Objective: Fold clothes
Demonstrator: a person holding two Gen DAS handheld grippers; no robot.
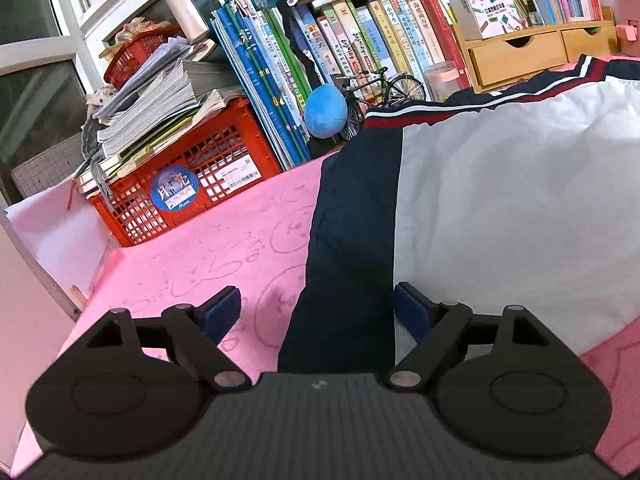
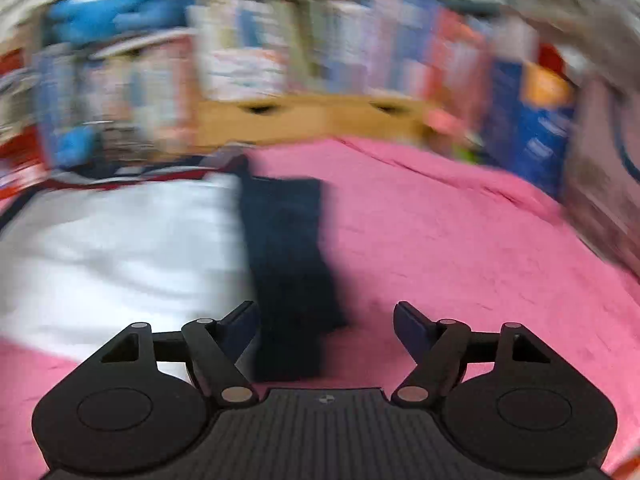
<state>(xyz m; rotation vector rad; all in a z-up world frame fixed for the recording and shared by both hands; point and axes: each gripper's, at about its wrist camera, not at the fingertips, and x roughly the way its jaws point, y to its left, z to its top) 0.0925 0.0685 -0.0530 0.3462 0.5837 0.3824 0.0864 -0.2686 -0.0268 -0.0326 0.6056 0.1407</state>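
One white jacket with navy side panels and a red-white striped trim [image 1: 500, 200] lies spread flat on the pink scribbled-on cloth covering the table [image 1: 224, 248]. Its body runs away from me toward the bookshelf, long axis roughly front to back, striped trim at the far end.

A navy sleeve [image 1: 344, 288] lies along the jacket's left edge and points straight back at my left gripper [image 1: 318, 312]; its near end drops out of view behind the gripper body, right between my two blue-padded fingers [image 1: 220, 316]. Those fingers are spread wide, nothing pinched. One pad sits over pink cloth, the other over the white body.

My right gripper [image 2: 326, 326], seen in its own heavily blurred view, is likewise spread wide and holding nothing. The other navy sleeve [image 2: 288, 264] lies just ahead and slightly left of its centre, along the jacket's right edge, its end near my left pad.

Each gripper is nearest its own sleeve. Whether the sleeves lie out awaiting a fold inward or have just been laid, I cannot say.

Count: one garment, two sleeves, two grippers. Behind: one red plastic crate [image 1: 188, 184] stacked with papers, one blue plush toy [image 1: 326, 110], one model bicycle [image 1: 380, 92], a row of books [image 1: 360, 40].
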